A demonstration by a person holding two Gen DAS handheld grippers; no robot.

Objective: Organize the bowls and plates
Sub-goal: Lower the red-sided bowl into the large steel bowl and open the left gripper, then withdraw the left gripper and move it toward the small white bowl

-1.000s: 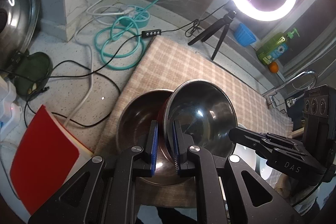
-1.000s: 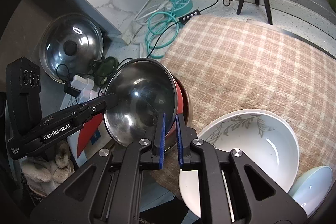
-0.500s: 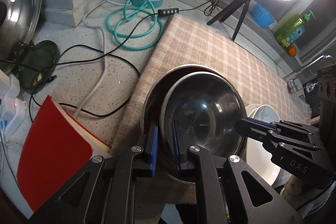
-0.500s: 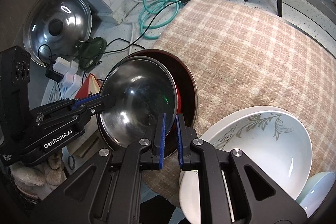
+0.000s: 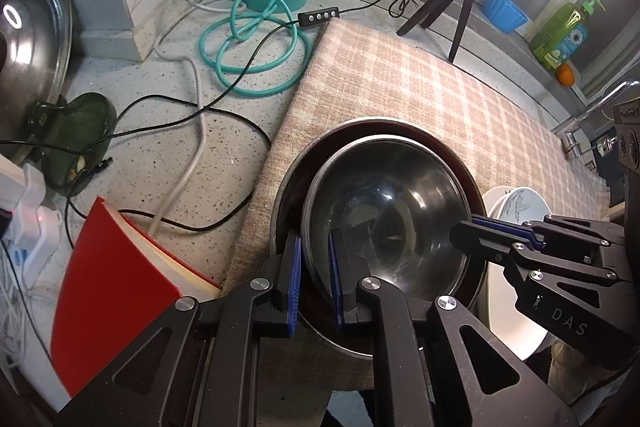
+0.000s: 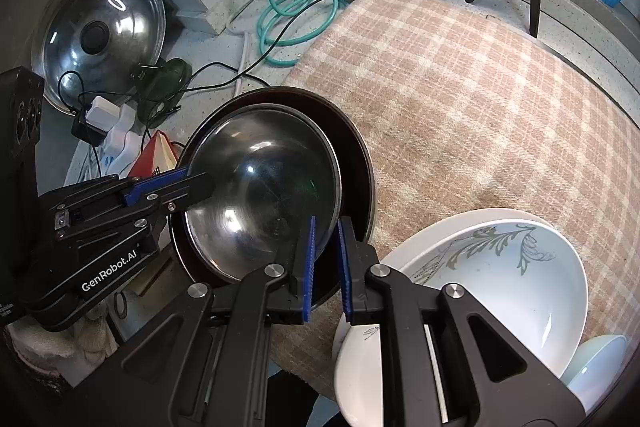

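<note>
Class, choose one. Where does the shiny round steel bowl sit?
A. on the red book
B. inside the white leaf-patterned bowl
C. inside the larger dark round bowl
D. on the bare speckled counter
C: the shiny round steel bowl nests inside the larger dark round bowl, whose rim rings it on the checked cloth.

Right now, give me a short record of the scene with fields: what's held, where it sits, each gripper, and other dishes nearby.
held: steel bowl
sits in: larger dark bowl, nested
surface: plaid cloth
left gripper: shut on the steel bowl's near rim
right gripper: shut on the opposite rim
other dishes: white leaf-pattern bowl on a white plate; pale blue bowl beside them
off the cloth: glass pot lid, red book
</note>
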